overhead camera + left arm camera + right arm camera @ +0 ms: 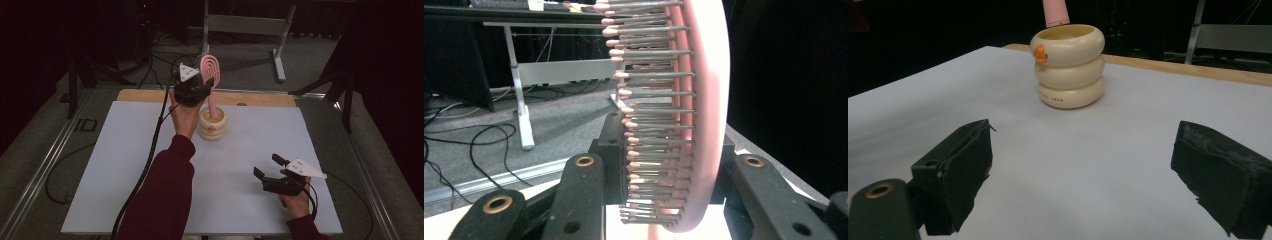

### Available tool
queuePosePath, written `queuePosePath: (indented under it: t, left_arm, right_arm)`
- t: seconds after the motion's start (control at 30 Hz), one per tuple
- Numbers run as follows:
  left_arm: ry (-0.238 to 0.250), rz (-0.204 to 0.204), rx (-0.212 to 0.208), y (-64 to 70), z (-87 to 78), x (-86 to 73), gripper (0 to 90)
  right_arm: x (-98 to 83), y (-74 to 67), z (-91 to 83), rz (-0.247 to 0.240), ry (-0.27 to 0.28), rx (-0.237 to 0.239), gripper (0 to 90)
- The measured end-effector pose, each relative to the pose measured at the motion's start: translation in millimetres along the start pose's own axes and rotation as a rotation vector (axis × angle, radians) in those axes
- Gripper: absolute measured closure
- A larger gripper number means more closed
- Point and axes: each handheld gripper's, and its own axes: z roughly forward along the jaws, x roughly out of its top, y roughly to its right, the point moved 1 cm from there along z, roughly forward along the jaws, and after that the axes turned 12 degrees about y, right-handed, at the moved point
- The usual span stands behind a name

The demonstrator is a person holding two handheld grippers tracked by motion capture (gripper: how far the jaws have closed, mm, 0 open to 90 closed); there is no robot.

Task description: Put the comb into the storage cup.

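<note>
The left gripper (pixel 207 86) was clamped on the head of the pink plastic bristle hairbrush (pixel 206 70), its handle standing in the cream ringed holder (pixel 213 123) near the tabletop's (pixel 120 165) far edge. The right gripper (pixel 267 167) stood wide open, holding nothing, near the right front corner.

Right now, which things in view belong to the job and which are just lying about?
In the job:
- pink hairbrush, clamped in the left claw
- cream ringed holder, handle inside it

Lying about:
- right claw, open, idle
- grey metal frame behind the table
- floor cables
</note>
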Motion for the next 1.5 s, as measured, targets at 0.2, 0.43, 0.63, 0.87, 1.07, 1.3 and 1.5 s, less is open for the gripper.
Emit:
queuePosePath:
  t: [0.2,0.43,0.63,0.87,1.07,1.3,1.5]
  left_arm:
    - [-0.001,-0.002,0.004,1.2,3.0,-2.7,64.9]
    - [-0.003,-0.003,0.014,2.9,6.1,-6.2,64.8]
    - [-0.014,-0.004,0.010,4.3,9.6,-10.1,64.8]
    - [-0.021,-0.001,0.010,5.4,12.7,-14.1,64.8]
    - [-0.022,0.000,0.009,6.3,14.2,-16.5,64.8]
    - [-0.025,0.003,0.012,7.4,16.5,-19.9,64.8]
    - [-0.032,0.004,0.010,8.6,18.1,-22.6,64.8]
  right_arm:
    - [0.8,0.9,-0.7,0.004,0.007,-0.002,9.5]
    - [1.7,1.1,-1.5,0.007,0.009,-0.004,9.5]
    - [2.2,1.8,-2.0,0.006,0.014,-0.003,9.5]
    - [2.4,1.7,-2.1,0.007,0.014,-0.003,9.5]
    - [2.6,1.8,-2.3,0.008,0.016,-0.004,9.6]
    - [2.5,1.6,-2.2,0.010,0.014,-0.003,9.5]
    - [2.4,1.5,-2.2,0.010,0.015,-0.002,9.5]
